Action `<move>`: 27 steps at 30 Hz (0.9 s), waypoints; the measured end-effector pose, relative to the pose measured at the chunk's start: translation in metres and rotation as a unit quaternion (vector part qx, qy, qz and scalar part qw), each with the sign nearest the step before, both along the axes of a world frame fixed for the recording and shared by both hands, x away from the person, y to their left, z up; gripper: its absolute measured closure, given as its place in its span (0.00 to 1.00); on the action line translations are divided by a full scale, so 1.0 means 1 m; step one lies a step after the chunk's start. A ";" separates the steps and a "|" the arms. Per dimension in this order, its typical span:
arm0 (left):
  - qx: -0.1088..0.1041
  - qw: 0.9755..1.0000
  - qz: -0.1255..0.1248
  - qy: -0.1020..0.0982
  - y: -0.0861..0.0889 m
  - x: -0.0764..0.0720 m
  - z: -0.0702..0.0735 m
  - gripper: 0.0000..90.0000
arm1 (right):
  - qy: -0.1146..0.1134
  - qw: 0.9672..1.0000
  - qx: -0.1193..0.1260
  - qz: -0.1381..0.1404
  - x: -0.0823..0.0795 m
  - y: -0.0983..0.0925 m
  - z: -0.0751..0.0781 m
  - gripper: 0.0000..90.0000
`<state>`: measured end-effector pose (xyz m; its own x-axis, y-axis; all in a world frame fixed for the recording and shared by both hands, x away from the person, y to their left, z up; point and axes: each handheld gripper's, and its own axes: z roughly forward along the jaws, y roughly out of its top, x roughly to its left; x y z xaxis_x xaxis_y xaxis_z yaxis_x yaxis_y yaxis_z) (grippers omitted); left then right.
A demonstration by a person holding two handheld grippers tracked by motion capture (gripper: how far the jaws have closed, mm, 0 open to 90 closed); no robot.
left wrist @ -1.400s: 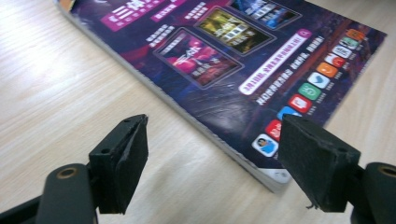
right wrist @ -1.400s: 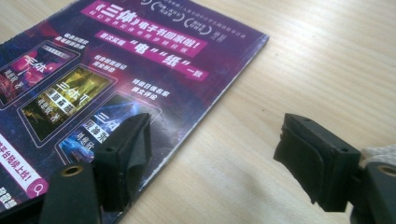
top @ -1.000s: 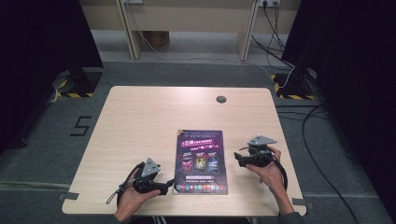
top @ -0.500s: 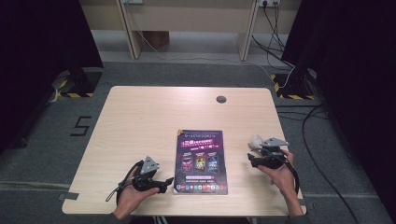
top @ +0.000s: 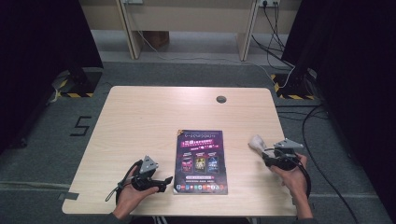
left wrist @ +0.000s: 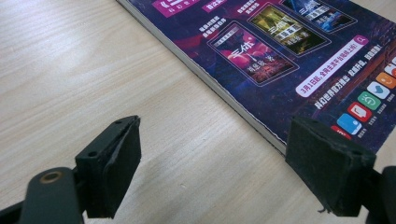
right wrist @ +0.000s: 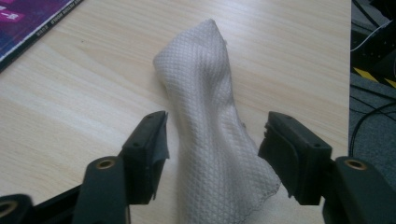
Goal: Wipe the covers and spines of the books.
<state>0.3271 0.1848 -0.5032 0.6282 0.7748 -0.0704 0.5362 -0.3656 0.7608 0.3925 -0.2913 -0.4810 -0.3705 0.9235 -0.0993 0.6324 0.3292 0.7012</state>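
Cloth (right wrist: pixel 212 116) lying bunched into a ridge between the jaws of the right hand-held gripper (right wrist: pixel 212 154), long axis running straight up the right gripper view, away from the camera, narrow end toward the top centre of that frame. Jaws just been closing in on it, yet standing partly apart with a slim gap showing on each side of the fabric, pads not pressing; nothing gripped so far. In the high view, cloth (top: pixel 257 142) sitting at the right of the frame on the surface (top: pixel 154 116), just up and left of the right hand-held gripper (top: pixel 266 151), well apart from the booklet (top: pixel 201 161) at lower centre.

Left hand-held gripper (top: pixel 166 183) resting at the lower left of the high view, tips pointing right toward the booklet's lower left corner. In the left gripper view, jaws spread wide and empty, one tip over bare wood, the other hanging above the booklet (left wrist: pixel 289 60) edge, no contact visible.

Judging by the layout: right hand far nearer the cloth, already straddling it across its short width, so closing further along the present line probably enough to pinch the ridge; left hand too distant to matter for that.
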 end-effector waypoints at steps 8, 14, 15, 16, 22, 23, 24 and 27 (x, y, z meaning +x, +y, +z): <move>0.000 1.000 0.005 0.001 0.000 0.001 -0.001 0.20 | 0.002 1.000 -0.013 0.016 0.004 0.004 -0.003 0.50; -0.007 1.000 -0.001 0.001 -0.006 0.000 -0.002 0.23 | 0.014 1.000 -0.016 0.021 0.010 0.006 -0.010 0.56; -0.006 1.000 -0.005 0.002 -0.008 -0.001 -0.002 0.24 | 0.015 1.000 -0.013 0.021 0.011 0.005 -0.011 0.58; -0.008 1.000 -0.010 0.001 -0.010 -0.001 -0.002 0.25 | 0.018 1.000 -0.011 0.019 0.012 0.005 -0.012 0.60; -0.006 1.000 -0.028 0.001 -0.020 -0.002 -0.005 0.28 | 0.025 1.000 0.006 0.012 0.017 0.000 -0.018 0.74; -0.006 1.000 -0.029 0.001 -0.020 -0.003 -0.005 0.28 | 0.023 1.000 0.003 0.013 0.017 0.000 -0.018 0.77; -0.006 1.000 -0.028 0.000 -0.020 -0.003 -0.004 0.28 | 0.022 1.000 0.002 0.014 0.017 0.000 -0.018 0.80; -0.007 1.000 -0.024 -0.003 -0.018 -0.005 -0.003 0.28 | 0.018 1.000 0.000 0.008 0.016 0.000 -0.016 0.84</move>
<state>0.3221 0.1663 -0.5064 0.6651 0.7426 -0.0784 0.5143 -0.3794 0.7691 0.4081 -0.2908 -0.4969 -0.3886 0.9174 -0.0856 0.6512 0.3392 0.6788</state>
